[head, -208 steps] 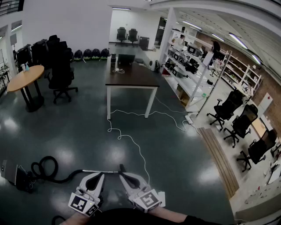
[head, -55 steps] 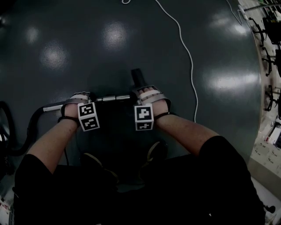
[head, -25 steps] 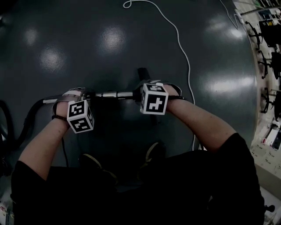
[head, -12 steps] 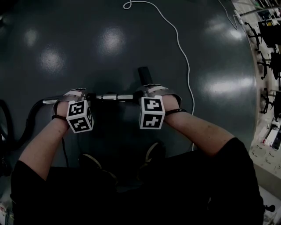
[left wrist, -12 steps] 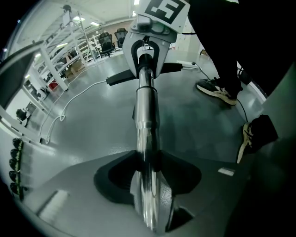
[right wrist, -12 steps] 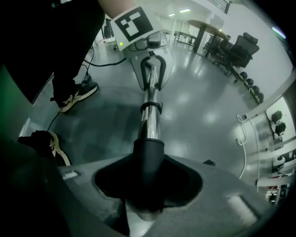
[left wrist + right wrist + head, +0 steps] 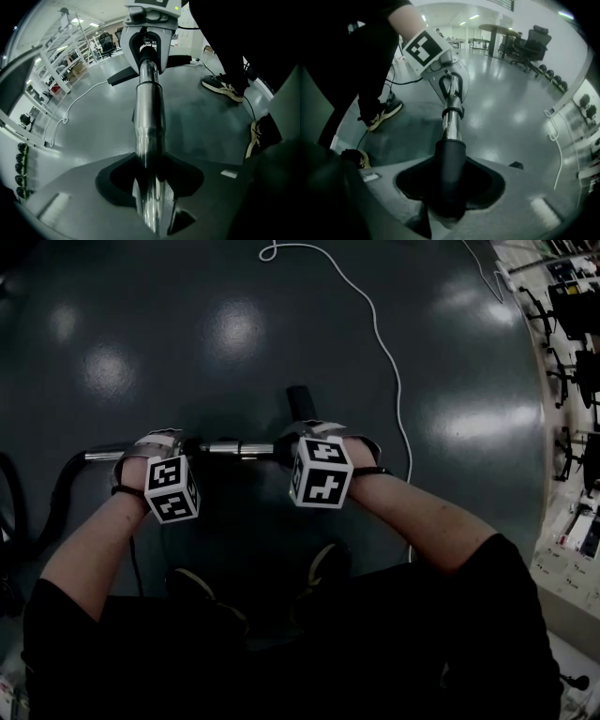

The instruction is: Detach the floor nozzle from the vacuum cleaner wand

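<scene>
The one floor nozzle (image 7: pixel 298 401) shows in the head view as a black stub near the middle, jutting toward 12 o'clock from my right tongs (image 7: pixel 314 432). Those tongs are clamped on the nozzle's black neck. From there the one chrome wand (image 7: pixel 239 446) runs toward 9 o'clock, off the floor (image 7: pixel 234 324), to my left tongs (image 7: pixel 155 442). The tube lies between their jaws, which have just been opening a little, with the pads on the metal. Past them, one black hose (image 7: pixel 52 507) curves away toward 8 o'clock. One white cable (image 7: pixel 386 343) snakes across the floor from 12 toward 3 o'clock. My two shoes (image 7: pixel 323 568) stand at 6 o'clock.
</scene>
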The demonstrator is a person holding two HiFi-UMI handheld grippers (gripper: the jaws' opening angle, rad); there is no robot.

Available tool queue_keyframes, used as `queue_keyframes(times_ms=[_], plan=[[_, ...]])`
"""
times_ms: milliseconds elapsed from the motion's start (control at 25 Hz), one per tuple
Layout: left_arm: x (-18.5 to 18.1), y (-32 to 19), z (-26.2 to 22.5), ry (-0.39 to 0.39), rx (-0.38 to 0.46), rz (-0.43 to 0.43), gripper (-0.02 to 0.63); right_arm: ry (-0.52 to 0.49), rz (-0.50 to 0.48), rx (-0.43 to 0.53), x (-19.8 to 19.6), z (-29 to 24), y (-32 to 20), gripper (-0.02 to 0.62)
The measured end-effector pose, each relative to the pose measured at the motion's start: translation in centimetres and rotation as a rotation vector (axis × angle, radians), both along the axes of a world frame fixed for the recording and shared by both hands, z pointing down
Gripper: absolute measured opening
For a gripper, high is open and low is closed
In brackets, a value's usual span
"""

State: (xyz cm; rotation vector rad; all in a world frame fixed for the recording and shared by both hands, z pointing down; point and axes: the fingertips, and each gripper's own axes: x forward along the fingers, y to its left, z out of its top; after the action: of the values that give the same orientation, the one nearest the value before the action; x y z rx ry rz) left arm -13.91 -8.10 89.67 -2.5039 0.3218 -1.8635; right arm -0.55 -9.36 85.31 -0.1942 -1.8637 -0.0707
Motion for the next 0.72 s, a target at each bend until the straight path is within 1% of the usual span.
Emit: queue_keyframes(times_ms=[120,200,280,360,400,440,480,520,560,640,720], plan=[[-0.4,-0.1,0.1,-0.029,0.014,0.009,0.165,0.023,0.027,-0.091,-0.1,0.2,0.3,0.166],[-0.4,-0.1,0.1,-0.042,0.017,0.018,0.164,0.066,0.048,-0.181,0.4,0.4,0.6,0.165],[-0.1,0.1,0.0,-0.043,0.018,0.027,0.164,0.114,0.088,-0.332,1.2,0.4,1.3,0.164],[0.3,0.4,-0.2,-0.041,0.017,0.039,0.164,0.134,0.111,-0.496,1.3,0.2,2.3,0.166],[0.4,0.5,-0.3,-0.039,0.014,0.044,0.164,0.147,0.119,-0.562,1.4,0.0,2.6,0.166],[0.5,0.5,-0.3,-0.038,0.010,0.047,0.164,0.157,0.123,-0.611,1.5,-0.1,2.9,0.167],[0.5,0.6,-0.2,-0.036,0.003,0.046,0.164,0.161,0.124,-0.636,1.5,-0.1,2.9,0.169],[0.4,0.6,-0.2,-0.034,-0.005,0.041,0.164,0.158,0.123,-0.629,1.4,-0.1,2.8,0.169],[0.4,0.6,-0.1,-0.031,-0.012,0.033,0.165,0.151,0.118,-0.591,1.3,0.0,2.6,0.166],[0.4,0.8,-0.1,-0.019,-0.029,0.017,0.166,0.121,0.099,-0.453,0.8,0.0,2.3,0.160],[0.4,0.7,-0.2,-0.006,-0.044,0.002,0.166,0.078,0.075,-0.281,0.4,-0.2,1.8,0.153]])
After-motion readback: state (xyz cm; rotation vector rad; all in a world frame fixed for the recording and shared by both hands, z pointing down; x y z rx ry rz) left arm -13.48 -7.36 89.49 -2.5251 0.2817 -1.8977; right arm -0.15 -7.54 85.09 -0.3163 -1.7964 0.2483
